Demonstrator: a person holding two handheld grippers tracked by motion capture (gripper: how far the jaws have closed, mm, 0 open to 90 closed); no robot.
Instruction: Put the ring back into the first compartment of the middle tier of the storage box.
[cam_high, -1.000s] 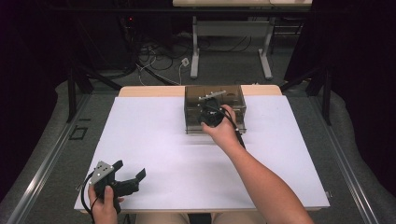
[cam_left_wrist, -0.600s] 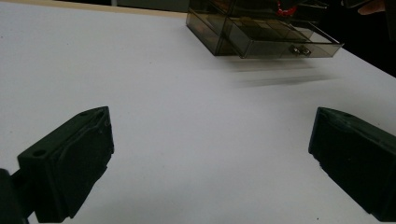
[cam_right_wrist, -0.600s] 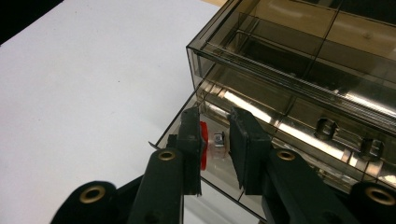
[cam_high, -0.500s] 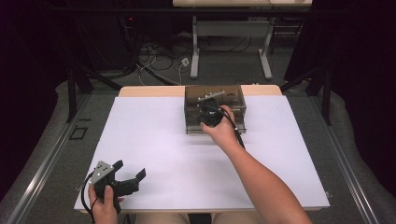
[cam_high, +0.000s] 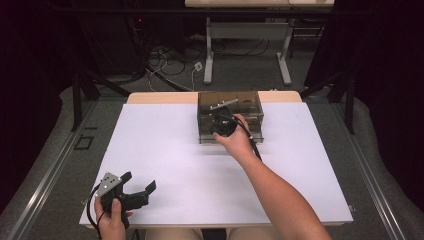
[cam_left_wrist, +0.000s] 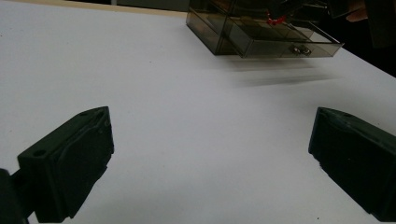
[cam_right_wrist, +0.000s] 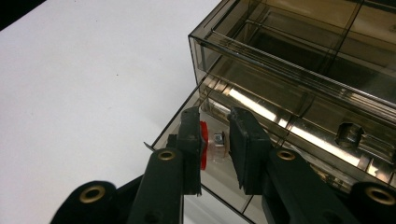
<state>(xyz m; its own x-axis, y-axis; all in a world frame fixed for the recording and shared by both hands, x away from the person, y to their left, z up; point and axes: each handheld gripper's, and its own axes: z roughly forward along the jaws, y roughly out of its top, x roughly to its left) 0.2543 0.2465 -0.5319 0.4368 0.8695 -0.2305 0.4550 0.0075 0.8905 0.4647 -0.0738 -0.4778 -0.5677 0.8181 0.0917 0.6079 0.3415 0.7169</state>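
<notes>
drawer box (cam_right_wrist: 299, 60): glossy smoky clear plastic | table cover (cam_high: 165, 150): matt white | tool (cam_left_wrist: 210, 154) jaws: matt black

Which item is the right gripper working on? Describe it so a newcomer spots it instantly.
On the white table, find the smoky see-through drawer box at the far edge. Its bottom drawer is pulled out. Between the right gripper fingers lies a small red item, the only bright colour there.

One smoky clear drawer box (cam_high: 230, 116) is sitting on one white table (cam_high: 165, 150), with one drawer (cam_left_wrist: 285, 43) standing pulled out. Two grippers are showing: the left gripper (cam_high: 139, 186) and the right gripper (cam_right_wrist: 215, 140). One small red piece (cam_right_wrist: 204, 144) is lying in the drawer.
</notes>
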